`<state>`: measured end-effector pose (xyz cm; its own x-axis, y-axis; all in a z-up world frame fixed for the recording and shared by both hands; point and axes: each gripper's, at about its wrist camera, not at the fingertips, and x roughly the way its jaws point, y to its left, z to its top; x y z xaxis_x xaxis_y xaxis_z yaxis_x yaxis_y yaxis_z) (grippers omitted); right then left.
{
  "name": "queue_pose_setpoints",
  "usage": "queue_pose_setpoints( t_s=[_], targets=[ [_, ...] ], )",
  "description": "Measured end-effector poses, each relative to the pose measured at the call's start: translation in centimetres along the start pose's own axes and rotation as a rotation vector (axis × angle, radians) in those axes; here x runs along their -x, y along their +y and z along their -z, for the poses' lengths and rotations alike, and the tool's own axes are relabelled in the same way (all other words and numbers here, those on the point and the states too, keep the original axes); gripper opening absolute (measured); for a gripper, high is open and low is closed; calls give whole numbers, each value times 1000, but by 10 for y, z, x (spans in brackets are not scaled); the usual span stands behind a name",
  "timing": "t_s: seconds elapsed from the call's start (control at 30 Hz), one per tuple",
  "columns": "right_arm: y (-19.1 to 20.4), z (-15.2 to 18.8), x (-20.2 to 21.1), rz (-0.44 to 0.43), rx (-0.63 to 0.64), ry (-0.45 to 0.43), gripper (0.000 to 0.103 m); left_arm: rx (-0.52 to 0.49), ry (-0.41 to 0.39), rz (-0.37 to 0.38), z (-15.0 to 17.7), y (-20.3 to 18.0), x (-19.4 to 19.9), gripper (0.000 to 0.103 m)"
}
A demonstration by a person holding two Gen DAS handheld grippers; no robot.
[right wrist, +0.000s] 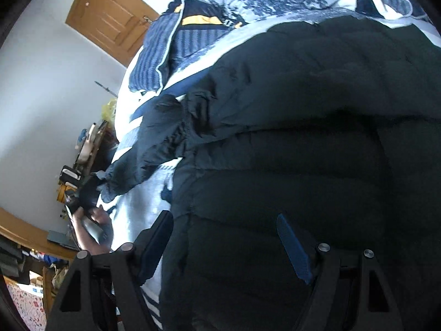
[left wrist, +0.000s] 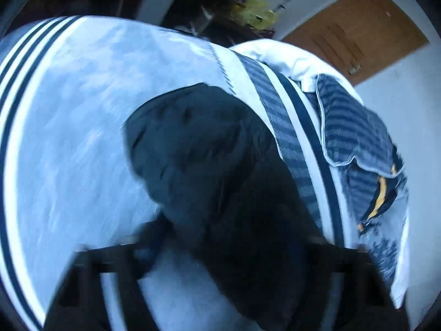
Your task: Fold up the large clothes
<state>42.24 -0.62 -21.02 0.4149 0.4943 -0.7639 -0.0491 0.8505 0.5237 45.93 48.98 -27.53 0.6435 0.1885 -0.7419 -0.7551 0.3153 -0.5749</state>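
Blur hides whether left tool (left wrist: pixel 220 251) grips dark jacket (left wrist: pixel 198 149).

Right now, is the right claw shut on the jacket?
No, the right claw stands open, its fingers spread above the black puffer jacket.

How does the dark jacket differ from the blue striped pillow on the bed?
The dark jacket is plain and near-black. The striped pillow is blue with fine stripes and a pale piped edge. The jacket is quilted in broad puffy bands and covers much more of the bed, while the pillow looks smaller. The jacket lies spread out, and the pillow sits at the bed's edge. Both rest on the pale bed sheet.
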Motion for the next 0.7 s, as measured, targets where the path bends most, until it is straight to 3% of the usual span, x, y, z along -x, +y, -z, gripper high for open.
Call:
queue_pose_setpoints(
  t_s=[0.03, 0.1, 0.13, 0.27, 0.33, 0.4, 0.5, 0.6, 0.7],
  targets=[
    [-2, 1, 0, 9, -3, -1, 80, -7, 20, -4, 0, 0, -5, 18],
    [-6, 2, 2, 20, -13, -4, 80, -14, 9, 28, 6, -6, 3, 10],
    [-10, 3, 3, 18, -23, -6, 80, -43, -14, 20, 8, -13, 10, 9],
    [-19, 3, 12, 16, -47, -24, 80, -332, -219, 58, 40, -86, 87, 8],
    [-23, 2, 20, 20, -54, -46, 80, -479, -314, 129, 70, -124, 134, 8],
    [-28, 0, 27, 16, -60, -58, 80, -614, -351, 216, 109, -160, 175, 8],
    [-36, -4, 41, 14, -56, -81, 80, -807, -360, 337, 170, -204, 214, 8],
    [-50, -14, 57, 3, -49, -106, 80, -959, -311, 430, 233, -231, 236, 8],
    [-74, -32, 70, -39, -46, -135, 81, -1080, -246, 459, 288, -265, 239, 8]
  ],
)
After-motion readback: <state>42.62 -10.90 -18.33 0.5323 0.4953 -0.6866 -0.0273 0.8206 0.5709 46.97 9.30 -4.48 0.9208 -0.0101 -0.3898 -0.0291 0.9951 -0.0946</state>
